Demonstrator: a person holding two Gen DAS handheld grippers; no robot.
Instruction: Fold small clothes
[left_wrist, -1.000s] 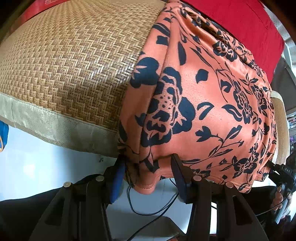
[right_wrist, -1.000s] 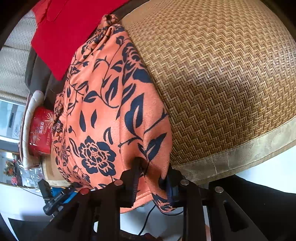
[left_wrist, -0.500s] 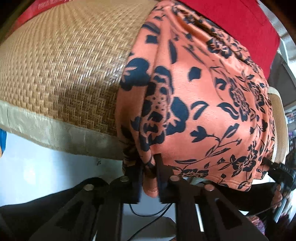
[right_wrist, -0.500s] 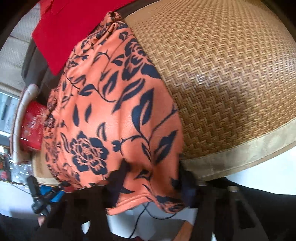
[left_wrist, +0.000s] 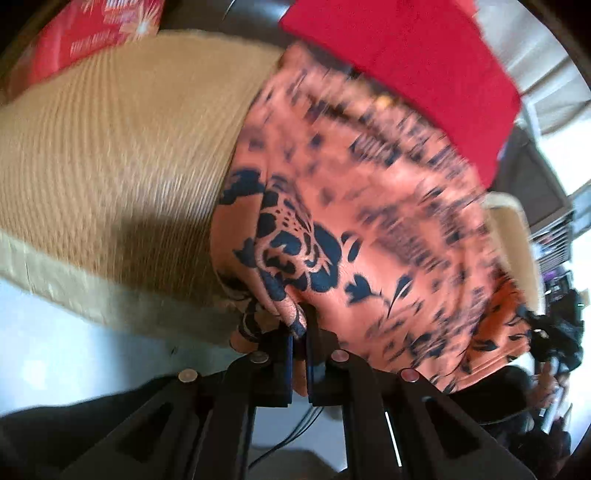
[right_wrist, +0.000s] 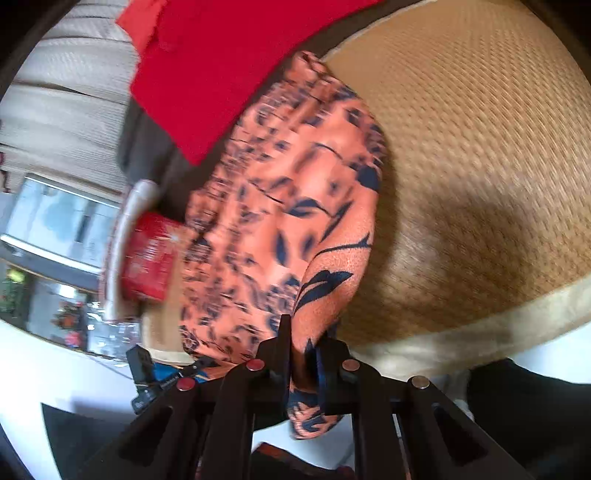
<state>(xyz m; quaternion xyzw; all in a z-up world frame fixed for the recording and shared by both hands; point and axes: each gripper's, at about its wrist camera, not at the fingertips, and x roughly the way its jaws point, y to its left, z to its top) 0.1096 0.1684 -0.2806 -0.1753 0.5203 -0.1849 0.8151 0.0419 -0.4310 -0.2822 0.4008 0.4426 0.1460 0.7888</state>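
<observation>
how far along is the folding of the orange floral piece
Early. Done: the left gripper and right gripper each pinch a near corner of the orange floral garment; the right jaws are closing on it. In hand: the near edge hangs raised off the woven mat. Left: laying that edge over the far part, any further folds, and the red cloth behind.

**Two wrist cameras looking down the jaws**

Each camera is sitting just behind its own jaws, looking forward and downward, very close to the cloth. The left view is facing the orange flowered garment (left_wrist: 369, 221) with the woven mat (left_wrist: 122, 147) on its left; the right view is seeing the same garment (right_wrist: 295, 206) with the mat (right_wrist: 480, 155) on its right. Both are sharing the red cloth (left_wrist: 406, 66) behind, and both are blurred.
</observation>
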